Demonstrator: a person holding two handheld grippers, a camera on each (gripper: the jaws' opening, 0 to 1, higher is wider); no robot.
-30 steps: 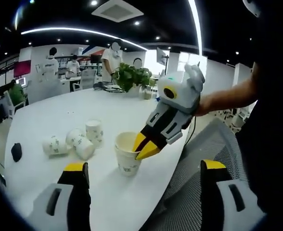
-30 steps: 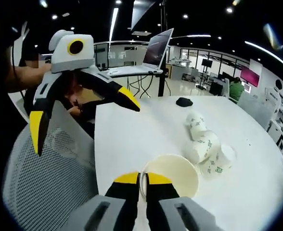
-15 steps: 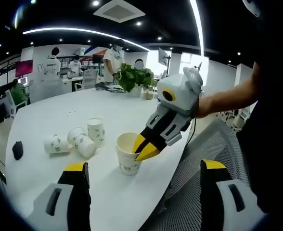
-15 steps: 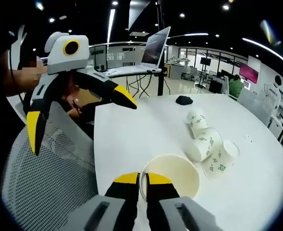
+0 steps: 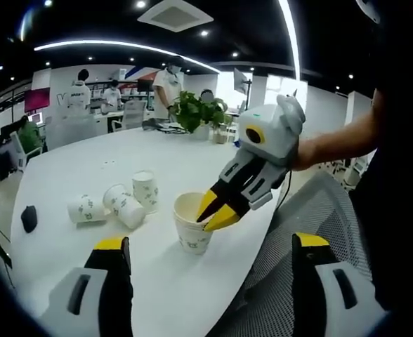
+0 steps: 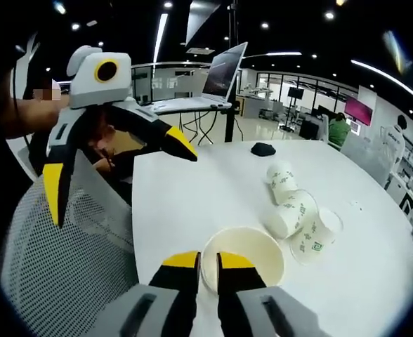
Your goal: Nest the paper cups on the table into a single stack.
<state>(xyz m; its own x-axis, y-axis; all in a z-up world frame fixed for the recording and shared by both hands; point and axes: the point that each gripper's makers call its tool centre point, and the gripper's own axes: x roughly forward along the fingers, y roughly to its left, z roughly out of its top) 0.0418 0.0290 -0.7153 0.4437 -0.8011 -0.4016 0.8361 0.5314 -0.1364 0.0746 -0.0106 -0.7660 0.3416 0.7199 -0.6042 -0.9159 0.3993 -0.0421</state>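
The upright white paper cup with green print [image 5: 192, 226] stands on the white desk [image 5: 73, 165] near its front edge; it is surely light and thin, easy to crush, so I judge the rim the best place to hold it gently, as the right tongs [image 6: 208, 263] do now, closed on its near rim. Three loose white paper cups with green marks [image 6: 296, 214] lie beyond this cup, touching one another. The left tongs [image 5: 210, 253] are wide open, holding nothing.
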